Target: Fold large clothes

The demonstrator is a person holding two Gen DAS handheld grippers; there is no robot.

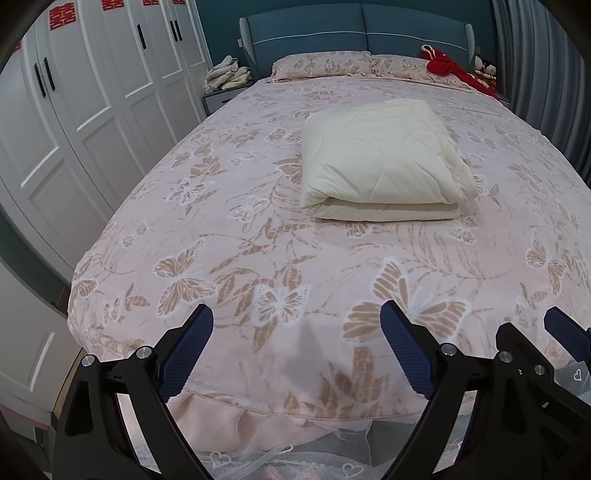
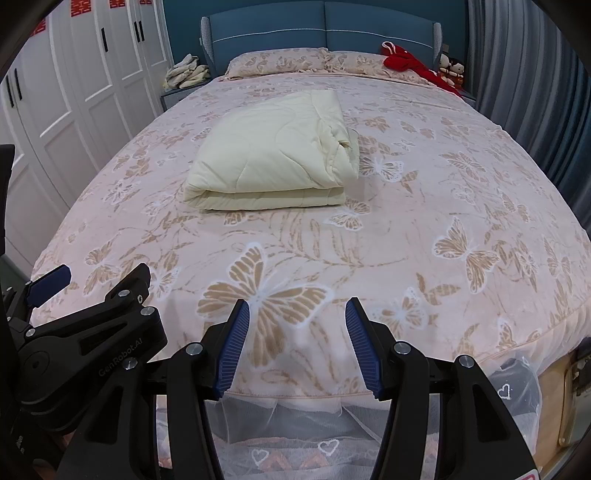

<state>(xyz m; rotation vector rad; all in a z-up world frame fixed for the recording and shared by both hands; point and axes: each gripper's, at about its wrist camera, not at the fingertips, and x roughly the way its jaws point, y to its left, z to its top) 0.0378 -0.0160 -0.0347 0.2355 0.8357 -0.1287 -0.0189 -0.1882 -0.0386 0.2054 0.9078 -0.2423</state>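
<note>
Where the bed (image 1: 221, 229) spreads its pink butterfly-print cover, one cream quilt (image 1: 380, 162) lies folded near the middle, a thick rectangular bundle with stitched curving seams, its rounded fold facing the foot of the bed and its layered loose edges stacked on the right side. Two pillows (image 1: 321, 64) in matching print sit at the blue headboard (image 1: 354, 31); one red garment (image 1: 454, 70) lies on the right pillow. One heap of pale cloth (image 1: 227, 74) rests on the left nightstand. Left hand-held gripper (image 1: 295, 350): jaws spread wide, nothing between them, hovering over the foot edge of the bed. Right hand-held gripper (image 2: 297, 345): jaws parted, likewise empty, just beside the left one, well apart from the quilt.
</note>
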